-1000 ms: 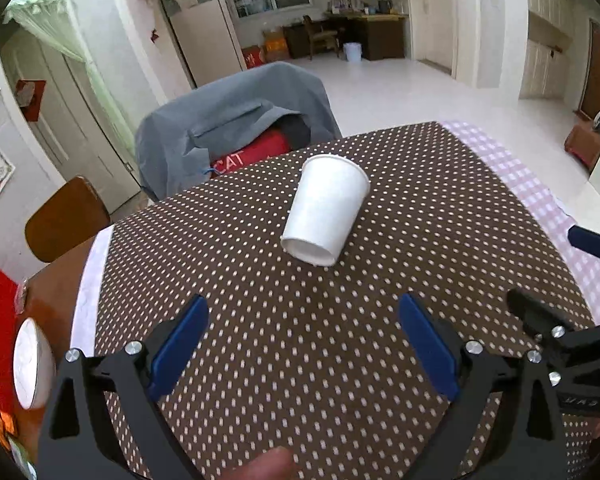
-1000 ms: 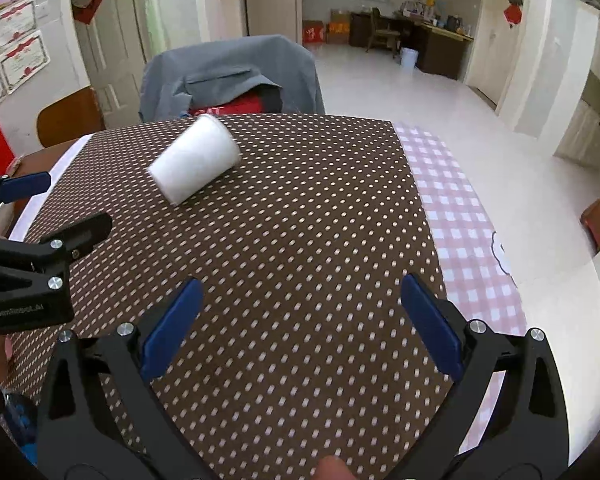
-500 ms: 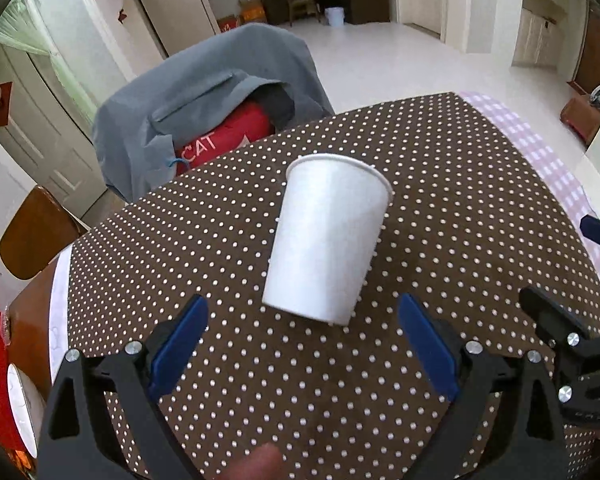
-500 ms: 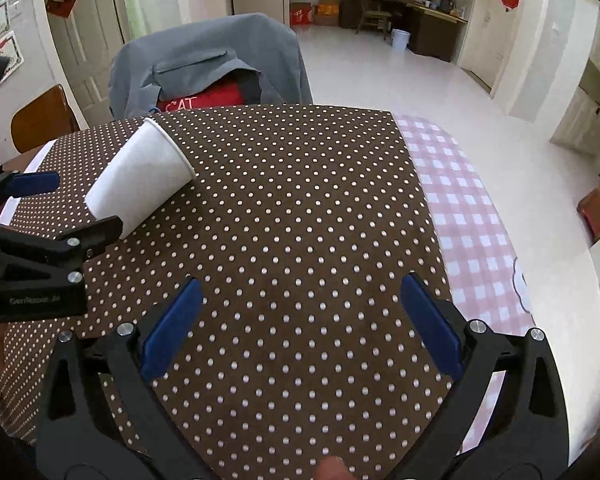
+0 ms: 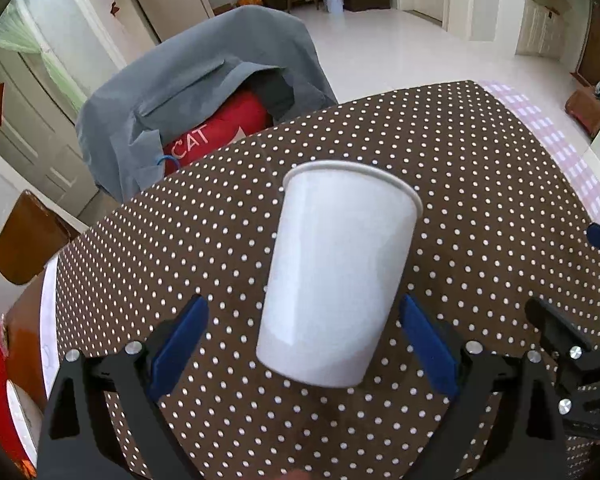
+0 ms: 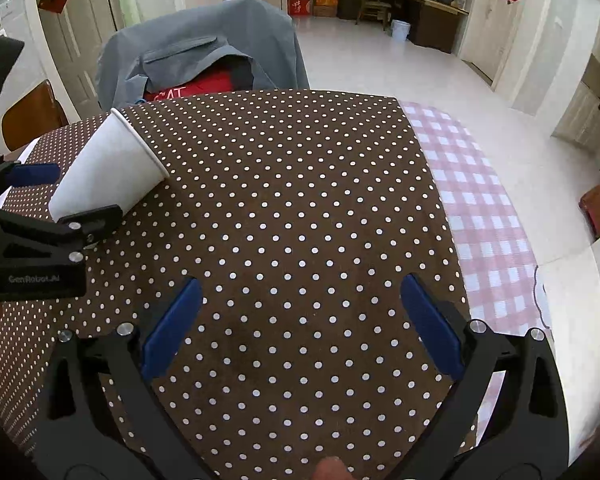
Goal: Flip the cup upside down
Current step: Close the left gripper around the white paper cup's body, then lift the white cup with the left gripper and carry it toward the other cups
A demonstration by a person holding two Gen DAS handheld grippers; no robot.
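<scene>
The left gripper (image 5: 302, 334) is spread wide, its 2 blue pads flanking the base of the white paper cup (image 5: 336, 264) without touching it — the grasp step, I judge. The cup lies on its side on the dotted tablecloth (image 5: 480, 184), rim pointing away. Next: close gently, or the thin wall may crush. The right gripper (image 6: 296, 330) hangs wide and empty — well apart.

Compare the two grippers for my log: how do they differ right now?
The left gripper has the cup lying on its side between its open fingers, not yet pinched; the right gripper has only tablecloth between its fingers. The left is at the cup; the right sits apart from it. Both are open.
</scene>
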